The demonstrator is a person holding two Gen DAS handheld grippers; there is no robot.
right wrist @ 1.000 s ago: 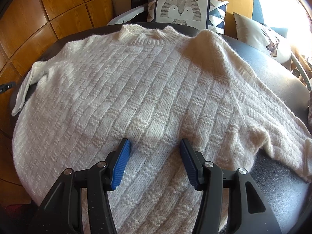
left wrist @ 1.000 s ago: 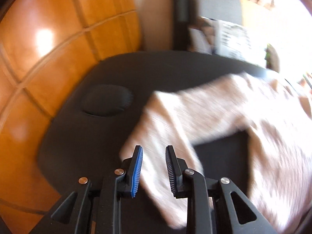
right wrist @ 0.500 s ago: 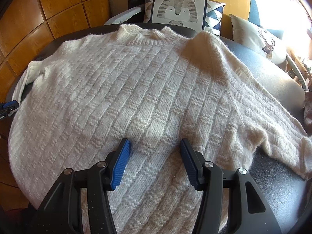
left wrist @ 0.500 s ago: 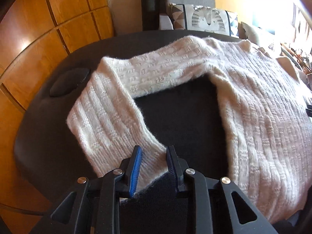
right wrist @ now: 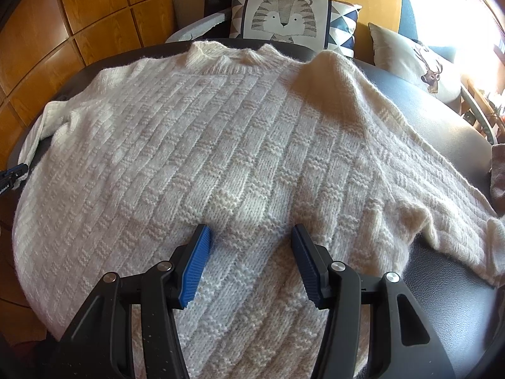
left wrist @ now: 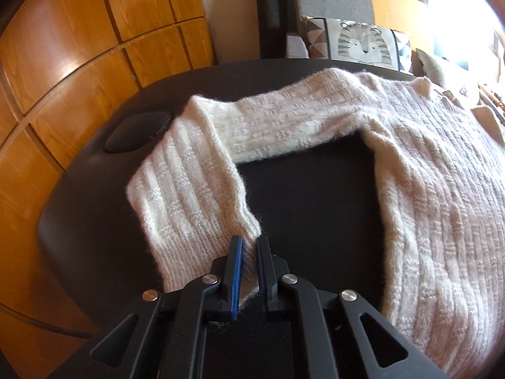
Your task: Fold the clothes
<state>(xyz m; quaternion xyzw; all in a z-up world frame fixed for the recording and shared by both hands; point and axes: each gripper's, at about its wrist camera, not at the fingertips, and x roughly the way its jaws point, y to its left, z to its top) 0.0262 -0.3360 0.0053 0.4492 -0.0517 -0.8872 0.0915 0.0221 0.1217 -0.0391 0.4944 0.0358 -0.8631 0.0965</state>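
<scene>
The cream sweater (right wrist: 240, 145) lies spread flat on the dark table (left wrist: 303, 208), nothing folded yet. The left gripper (left wrist: 250, 252) has clamped the sleeve cuff (left wrist: 221, 240); the right gripper (right wrist: 251, 252) hovers half-open above the body, holding nothing.

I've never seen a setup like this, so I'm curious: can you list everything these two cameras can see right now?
Sweater: one, cream knit, spread flat across the dark table, collar at the far edge.
Sleeve cuff: one, cream, bent back toward the camera, pinched in the left gripper.
Table: one, black, under the sweater.
Tiger cushion: one, white and grey, on the seat behind the table.
Deer cushion: one, pale, to the right of the tiger cushion.
Wall panels: several, orange wood, on the left.
Left gripper: one, black with blue pads, shut on the cuff.
Right gripper: one, black with blue pads, open over the sweater's body.
</scene>
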